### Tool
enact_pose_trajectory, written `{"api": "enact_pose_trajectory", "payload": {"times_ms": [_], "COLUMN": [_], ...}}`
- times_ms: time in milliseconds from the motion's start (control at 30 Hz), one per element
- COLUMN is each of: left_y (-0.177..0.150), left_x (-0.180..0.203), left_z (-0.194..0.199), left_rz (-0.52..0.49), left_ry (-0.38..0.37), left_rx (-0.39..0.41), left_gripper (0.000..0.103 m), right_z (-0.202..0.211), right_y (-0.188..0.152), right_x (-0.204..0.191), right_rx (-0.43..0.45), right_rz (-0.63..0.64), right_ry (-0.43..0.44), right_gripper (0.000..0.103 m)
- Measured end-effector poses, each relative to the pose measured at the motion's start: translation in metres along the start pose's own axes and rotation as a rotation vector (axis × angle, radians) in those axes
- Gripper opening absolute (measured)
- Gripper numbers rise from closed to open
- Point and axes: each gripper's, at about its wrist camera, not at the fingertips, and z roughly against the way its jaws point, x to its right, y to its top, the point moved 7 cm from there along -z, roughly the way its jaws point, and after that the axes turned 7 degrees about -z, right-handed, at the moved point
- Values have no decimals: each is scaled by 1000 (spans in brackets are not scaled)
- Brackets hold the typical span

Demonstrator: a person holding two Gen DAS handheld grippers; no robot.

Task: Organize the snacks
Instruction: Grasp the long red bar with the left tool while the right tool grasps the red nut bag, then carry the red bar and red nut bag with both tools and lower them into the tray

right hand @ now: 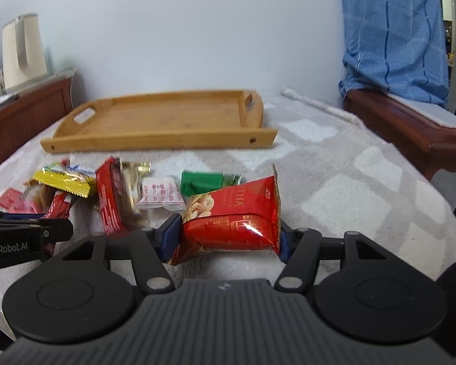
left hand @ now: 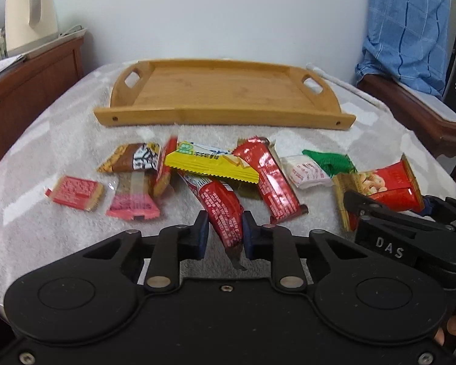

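We hold the left gripper [left hand: 225, 234] with its jaws clamped on a slim red snack bar [left hand: 220, 210] at the near edge of the snack pile [left hand: 197, 167]. We hold the right gripper [right hand: 226, 235] with its jaws clamped on a red nut packet [right hand: 237, 216], right of the pile. The wooden tray [left hand: 225, 91] sits beyond, on the grey towel [left hand: 60, 127].

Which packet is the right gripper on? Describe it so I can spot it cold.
Start at the empty wooden tray on the grey towel; the snack pile lies in front of it. At the pile's right end, nearest the right gripper, is the red nut pouch. It is the only puffy pack picturing pale nuts, beside a flat green packet and a small white one.
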Motion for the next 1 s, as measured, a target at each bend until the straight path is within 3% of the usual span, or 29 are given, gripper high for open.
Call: {"api": "enact_pose_trajectory", "payload": {"times_ms": [267,533,767,1000], "left_y": [6,29,59,97], "left_x": [-1,-9,-10,-22], "left_z": [24,41,58,55], "left_rz": [-17,16,4,22], "left_ry": [-2,3,4,2], "left_rx": [62,115,195,222], "left_gripper": [15,12,11,11], "right_z": [15,17,4,-28], "right_y": [13,27,74,115], "right_x": [7,10,21,22], "right_rx": [98,97,146,165], "right_rz": [-50,-105,-159,-187], "right_ry": [18,75,141,196], "right_gripper": [63,63,63,63]}}
